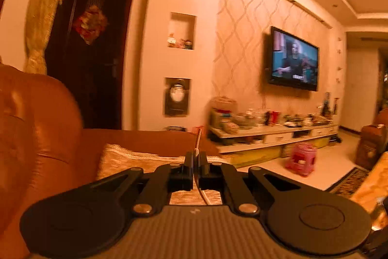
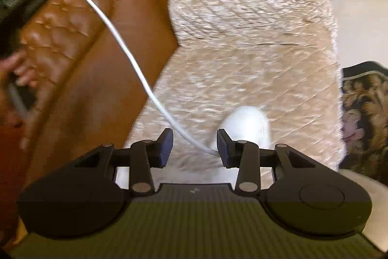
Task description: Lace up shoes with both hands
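- I am holding the left gripper pinched right down on the white lace, whose end is sticking up past the fingertips.
- I am keeping the right gripper spread wide, gripping nothing; the lace is running taut between its fingers, up toward the far left corner of the sofa.
- The white shoe is sitting blurred on the quilted cover, near its front edge, just beyond the right fingers.
- I am judging this as a pull-through, drawing the lace tight; which eyelet it leaves I cannot tell.
- The next move is probably calling for a right-hand regrip close to the shoe.
- A lit television, a cluttered low cabinet and a pink stool are filling the room beyond.
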